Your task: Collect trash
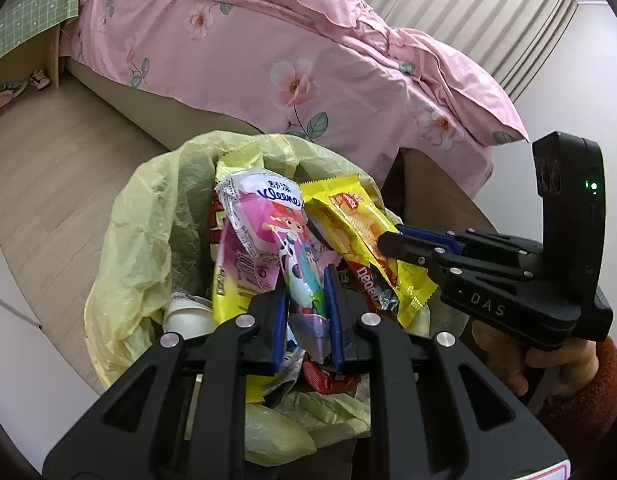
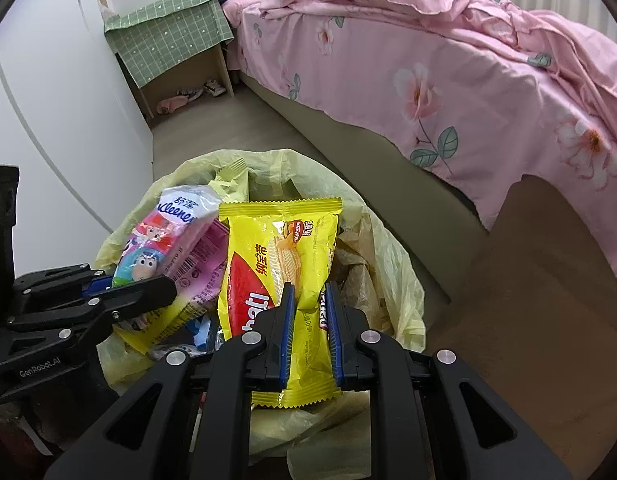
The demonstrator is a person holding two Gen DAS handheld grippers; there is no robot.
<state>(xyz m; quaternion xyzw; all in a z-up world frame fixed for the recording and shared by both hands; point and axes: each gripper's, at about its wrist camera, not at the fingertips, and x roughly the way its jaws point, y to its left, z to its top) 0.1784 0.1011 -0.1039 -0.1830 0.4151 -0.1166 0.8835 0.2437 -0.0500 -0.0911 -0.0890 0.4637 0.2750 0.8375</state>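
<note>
Pink Kleenex pack (image 1: 260,216) and yellow wafer wrapper (image 2: 280,264) (both crinkled) poised over the yellow-lined trash bin (image 2: 392,264)

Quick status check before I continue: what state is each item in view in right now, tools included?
Left tool: shut on the pink tissue pack.
Right tool: shut on the yellow wafer wrapper.
Pink tissue pack: held over the bin, crumpled.
Yellow wafer wrapper: held over the bin, not yet dropped.
Trash bin liner: open, nearly full of wrappers.
Pink floral duvet: rumpled, hanging over the bed's edge.
</note>
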